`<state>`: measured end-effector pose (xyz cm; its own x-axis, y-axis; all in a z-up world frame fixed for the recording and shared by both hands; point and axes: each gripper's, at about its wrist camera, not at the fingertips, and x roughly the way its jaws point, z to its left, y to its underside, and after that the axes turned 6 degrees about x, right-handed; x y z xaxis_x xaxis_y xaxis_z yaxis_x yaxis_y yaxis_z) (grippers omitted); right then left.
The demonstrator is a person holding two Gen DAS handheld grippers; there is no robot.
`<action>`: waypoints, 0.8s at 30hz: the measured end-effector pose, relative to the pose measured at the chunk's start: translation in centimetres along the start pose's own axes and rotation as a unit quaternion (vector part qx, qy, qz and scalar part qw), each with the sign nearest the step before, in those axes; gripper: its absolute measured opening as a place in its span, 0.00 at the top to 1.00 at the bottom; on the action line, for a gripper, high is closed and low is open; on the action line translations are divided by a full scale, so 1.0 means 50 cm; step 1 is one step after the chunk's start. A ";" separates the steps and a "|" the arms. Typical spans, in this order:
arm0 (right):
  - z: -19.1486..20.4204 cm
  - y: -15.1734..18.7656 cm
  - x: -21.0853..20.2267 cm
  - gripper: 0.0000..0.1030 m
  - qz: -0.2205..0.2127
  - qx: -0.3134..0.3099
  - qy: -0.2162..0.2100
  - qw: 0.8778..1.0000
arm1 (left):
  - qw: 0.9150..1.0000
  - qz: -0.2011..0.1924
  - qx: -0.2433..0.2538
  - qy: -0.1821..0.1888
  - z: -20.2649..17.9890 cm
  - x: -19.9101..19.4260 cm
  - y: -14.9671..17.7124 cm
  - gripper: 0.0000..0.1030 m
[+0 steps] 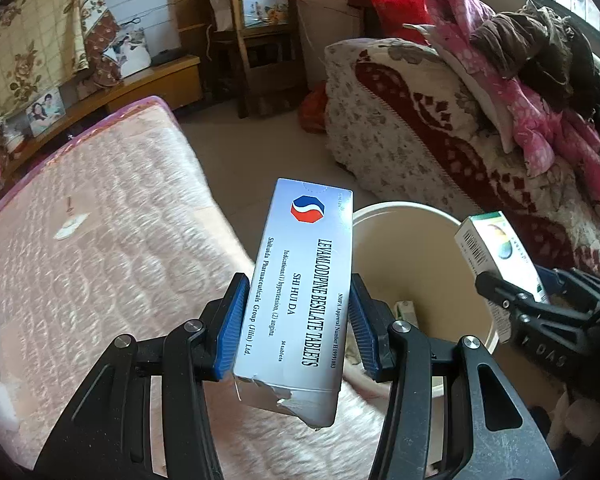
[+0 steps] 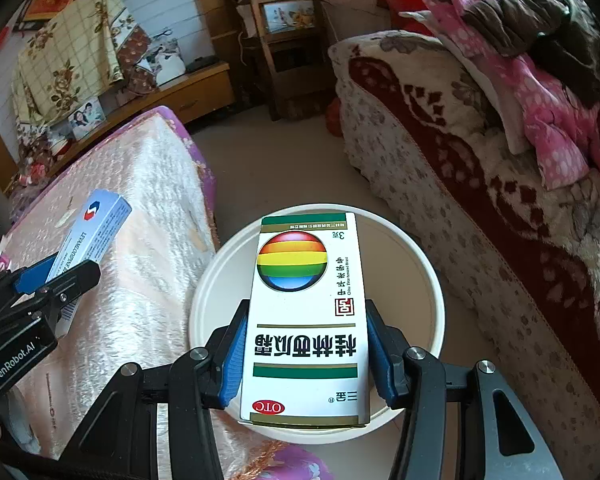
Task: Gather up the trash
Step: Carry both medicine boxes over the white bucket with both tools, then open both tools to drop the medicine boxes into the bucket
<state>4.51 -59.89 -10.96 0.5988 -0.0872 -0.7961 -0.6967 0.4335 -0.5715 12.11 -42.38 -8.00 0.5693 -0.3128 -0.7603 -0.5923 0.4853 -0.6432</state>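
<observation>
Left gripper (image 1: 300,320): tilted downward over the bed edge, blue ribbed pads clamped on the long sides of a silver tablet box (image 1: 300,292), its lower end torn.
Right gripper (image 2: 306,354): angled down above the bucket, pads pressing a white medicine box (image 2: 308,312) with a rainbow ball and green stripes.
Bucket (image 2: 204,300): round, cream plastic, on the floor between bed and sofa; a small carton lies inside.
Bed (image 1: 100,260): pink quilted cover, just beside the bucket.
Sofa (image 2: 480,200): floral blanket, pink clothes heaped on top.
</observation>
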 end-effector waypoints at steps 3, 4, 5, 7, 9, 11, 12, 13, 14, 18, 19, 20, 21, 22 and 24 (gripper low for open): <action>-0.015 -0.006 0.010 0.51 0.002 0.005 0.008 1.000 | 1.000 0.000 -0.003 0.015 -0.010 0.014 -0.016 0.54; -0.020 -0.009 0.014 0.51 0.003 0.008 0.008 1.000 | 1.000 0.006 -0.006 0.026 -0.013 0.022 -0.022 0.54; -0.026 -0.013 0.018 0.50 0.005 0.014 0.010 1.000 | 0.999 0.013 -0.010 0.035 -0.015 0.031 -0.026 0.54; -0.040 -0.020 0.024 0.44 0.007 0.033 0.004 0.999 | 0.998 0.014 -0.017 0.057 -0.017 0.041 -0.031 0.53; -0.047 -0.023 0.022 0.35 0.003 0.041 0.004 0.999 | 0.997 0.026 -0.019 0.070 -0.017 0.053 -0.032 0.53; -0.046 -0.022 0.022 0.35 0.003 0.036 0.008 0.999 | 0.996 0.032 -0.020 0.077 -0.018 0.059 -0.029 0.49; -0.045 -0.019 0.022 0.35 0.003 0.033 0.011 0.999 | 0.997 0.033 -0.018 0.074 -0.019 0.060 -0.026 0.47; -0.043 -0.017 0.023 0.35 0.003 0.032 0.011 0.999 | 0.997 0.031 -0.013 0.069 -0.020 0.058 -0.023 0.47; -0.043 -0.015 0.024 0.35 0.004 0.032 0.010 0.999 | 0.997 0.030 -0.009 0.067 -0.021 0.057 -0.021 0.47; -0.034 -0.006 0.031 0.35 0.004 0.033 0.010 0.999 | 0.998 0.027 -0.009 0.063 -0.021 0.053 -0.017 0.45; -0.034 -0.005 0.033 0.35 0.004 0.033 0.010 0.999 | 0.998 0.028 -0.010 0.064 -0.020 0.052 -0.016 0.44; -0.033 -0.004 0.034 0.35 0.004 0.034 0.011 0.999 | 0.998 0.028 -0.010 0.063 -0.020 0.052 -0.016 0.44; -0.031 -0.003 0.035 0.35 0.006 0.034 0.011 0.999 | 0.998 0.028 -0.010 0.063 -0.020 0.051 -0.015 0.44; -0.030 -0.003 0.035 0.35 0.006 0.034 0.011 0.999 | 0.998 0.026 -0.011 0.063 -0.018 0.048 -0.015 0.44; -0.027 -0.005 0.030 0.35 0.004 0.035 0.012 0.999 | 0.998 0.023 -0.013 0.062 -0.013 0.041 -0.015 0.44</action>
<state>5.05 -61.35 -12.29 0.5823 -0.1052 -0.8061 -0.6719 0.4960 -0.5500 13.36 -43.91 -9.13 0.4671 -0.3898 -0.7936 -0.6319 0.4806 -0.6080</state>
